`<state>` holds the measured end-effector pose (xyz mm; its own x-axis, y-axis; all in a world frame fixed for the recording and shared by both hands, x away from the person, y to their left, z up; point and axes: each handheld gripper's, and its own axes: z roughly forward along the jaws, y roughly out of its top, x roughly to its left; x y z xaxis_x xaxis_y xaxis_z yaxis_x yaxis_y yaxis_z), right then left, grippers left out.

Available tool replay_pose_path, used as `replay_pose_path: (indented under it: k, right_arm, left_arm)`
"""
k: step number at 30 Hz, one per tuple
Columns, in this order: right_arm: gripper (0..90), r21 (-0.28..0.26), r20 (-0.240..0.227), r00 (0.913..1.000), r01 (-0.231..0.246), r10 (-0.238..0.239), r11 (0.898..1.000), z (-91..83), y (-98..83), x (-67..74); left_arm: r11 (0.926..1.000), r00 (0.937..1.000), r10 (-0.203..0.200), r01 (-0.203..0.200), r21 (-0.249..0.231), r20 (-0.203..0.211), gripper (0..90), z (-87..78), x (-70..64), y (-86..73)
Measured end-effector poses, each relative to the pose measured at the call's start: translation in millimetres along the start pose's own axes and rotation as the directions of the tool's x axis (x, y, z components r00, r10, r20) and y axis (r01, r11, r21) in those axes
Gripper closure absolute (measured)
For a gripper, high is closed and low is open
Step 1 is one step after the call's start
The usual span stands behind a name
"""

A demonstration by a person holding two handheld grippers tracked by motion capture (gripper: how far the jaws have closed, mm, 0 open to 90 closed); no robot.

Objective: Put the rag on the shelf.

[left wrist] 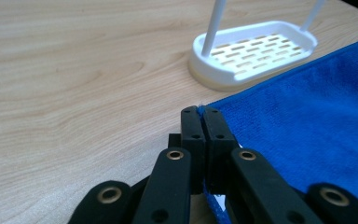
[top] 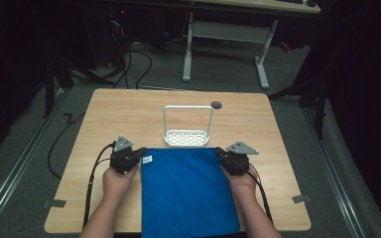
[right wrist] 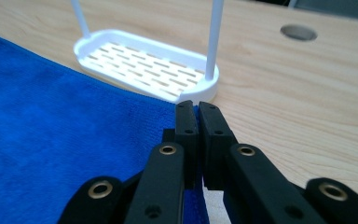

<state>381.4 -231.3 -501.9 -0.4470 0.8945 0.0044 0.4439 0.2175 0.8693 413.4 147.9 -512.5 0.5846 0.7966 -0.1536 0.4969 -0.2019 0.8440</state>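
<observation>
Pinching far corners of blue towel with left claw, right claw clamped | lifting evenly, clearing white rack | keeping tension level

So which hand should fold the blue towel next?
Probably both, no clear winner: the left gripper and right gripper are each shut on a far corner of the blue towel, equally near the white rack.

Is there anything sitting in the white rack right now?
No, the white rack stands on the table with its slotted tray bare, just beyond the blue cloth.
</observation>
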Motion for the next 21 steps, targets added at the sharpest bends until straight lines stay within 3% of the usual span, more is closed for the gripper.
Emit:
replay_pose_path:
  k: [1,4,5,12,18,21]
  right_arm:
    - [87.4,-0.027,-0.008,0.9999,-0.015,0.015,1.000,-7.0,-2.8,-0.4]
    - [87.4,-0.020,-0.006,1.0000,-0.004,0.004,1.000,-11.4,-4.9,-1.5]
    - [87.4,-0.039,-0.011,0.9996,-0.025,0.025,0.999,-17.2,-5.4,-5.0]
    - [87.4,-0.104,-0.022,0.9990,-0.040,0.038,0.994,-32.5,4.1,-6.6]
    - [87.4,-0.165,-0.025,0.9993,-0.030,0.026,0.986,-48.3,14.1,-0.7]
    - [87.4,-0.186,-0.021,0.9995,-0.029,0.025,0.982,-53.6,17.2,-0.3]
  left_arm:
    - [0.9999,0.9999,0.012,-0.012,-0.008,-0.003,89.0,-4.0,-3.5,1.0]
    - [0.9996,0.9999,0.016,-0.016,-0.025,-0.004,89.0,-8.1,-6.7,2.3]
    - [0.9989,0.9997,0.022,-0.022,-0.042,-0.010,88.9,-13.4,-10.0,3.8]
    - [0.9935,0.9991,0.037,-0.039,-0.107,-0.019,88.9,-30.0,-17.1,9.2]
    - [0.9801,0.9982,0.051,-0.056,-0.190,-0.031,88.9,-47.6,-24.0,18.0]
    - [0.9761,0.9984,0.050,-0.055,-0.210,-0.028,88.9,-51.9,-25.8,20.3]
